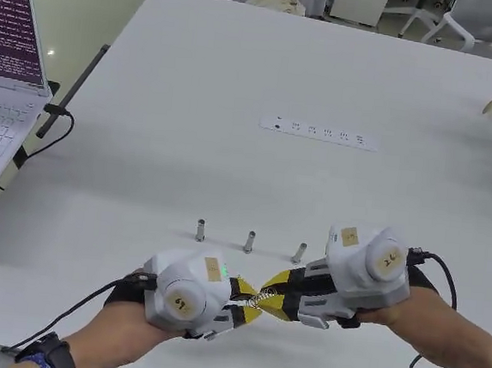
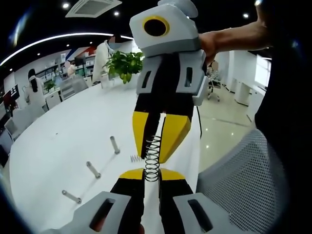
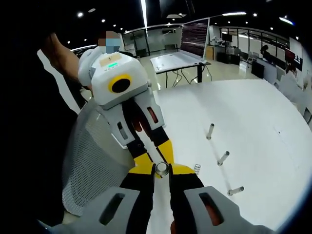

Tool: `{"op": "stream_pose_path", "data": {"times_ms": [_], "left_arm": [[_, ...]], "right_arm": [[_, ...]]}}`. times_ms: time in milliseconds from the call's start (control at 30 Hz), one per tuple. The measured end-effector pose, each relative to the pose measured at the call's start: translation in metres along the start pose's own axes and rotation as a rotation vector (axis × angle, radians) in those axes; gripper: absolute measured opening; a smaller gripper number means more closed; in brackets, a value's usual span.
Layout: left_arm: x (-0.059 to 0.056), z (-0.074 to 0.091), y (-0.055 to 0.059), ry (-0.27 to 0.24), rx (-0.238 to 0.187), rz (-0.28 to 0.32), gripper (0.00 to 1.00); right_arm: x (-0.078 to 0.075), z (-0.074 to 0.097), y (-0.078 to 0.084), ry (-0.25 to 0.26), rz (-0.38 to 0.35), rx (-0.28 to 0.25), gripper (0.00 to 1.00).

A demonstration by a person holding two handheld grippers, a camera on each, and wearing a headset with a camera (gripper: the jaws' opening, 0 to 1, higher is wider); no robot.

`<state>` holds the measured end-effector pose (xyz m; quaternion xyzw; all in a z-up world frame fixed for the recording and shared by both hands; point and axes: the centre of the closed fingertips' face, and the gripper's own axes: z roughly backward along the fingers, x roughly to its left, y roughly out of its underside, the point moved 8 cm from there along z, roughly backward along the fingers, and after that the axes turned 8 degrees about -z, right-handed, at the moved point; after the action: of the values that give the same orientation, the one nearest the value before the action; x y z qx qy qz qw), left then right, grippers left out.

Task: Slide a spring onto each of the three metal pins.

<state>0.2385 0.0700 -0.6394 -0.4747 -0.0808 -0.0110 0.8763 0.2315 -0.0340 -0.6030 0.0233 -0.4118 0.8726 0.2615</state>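
Spring (image 2: 152, 163) is being held between our grippers above the table (image 1: 236, 106): we are clamping one end in the left gripper (image 2: 152, 174) and the other in the right gripper (image 3: 162, 169). Three pins (image 1: 249, 242) are standing just beyond, a second spring (image 2: 135, 158) lying near them.

The left gripper (image 1: 247, 298) and the right gripper (image 1: 272, 300) meet tip to tip above the near edge of the table (image 1: 193, 102). A spring (image 1: 259, 299) bridges them, one end in each pair of jaws. Three pins (image 1: 249, 242) stand in a row just beyond the tips, left of the left gripper, right of the right. A loose spring (image 2: 135, 158) lies between tips and pins. A power strip (image 1: 319, 132) lies well beyond the pins.
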Motion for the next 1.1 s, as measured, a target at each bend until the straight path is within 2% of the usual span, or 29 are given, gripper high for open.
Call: {"op": "stream_pose_path", "data": {"times_ms": [133, 300, 567, 833, 1100], "left_arm": [[-0.001, 0.001, -0.002, 0.005, -0.011, -0.001, 0.02], [-0.002, 0.001, -0.003, 0.011, -0.016, -0.002, 0.02], [-0.003, 0.002, -0.004, 0.021, -0.019, -0.012, 0.02], [-0.003, 0.003, -0.004, 0.026, -0.023, -0.018, 0.02], [-0.004, 0.004, -0.003, 0.034, -0.026, -0.011, 0.02]], "right_arm": [[0.002, -0.003, 0.0, -0.006, 0.058, 0.059, 0.1], [0.004, -0.004, -0.001, -0.017, 0.101, 0.095, 0.11], [0.005, -0.008, -0.009, -0.041, 0.222, 0.189, 0.11], [0.006, -0.01, -0.015, -0.077, 0.297, 0.239, 0.09], [0.006, -0.011, -0.016, -0.095, 0.332, 0.255, 0.09]]}}
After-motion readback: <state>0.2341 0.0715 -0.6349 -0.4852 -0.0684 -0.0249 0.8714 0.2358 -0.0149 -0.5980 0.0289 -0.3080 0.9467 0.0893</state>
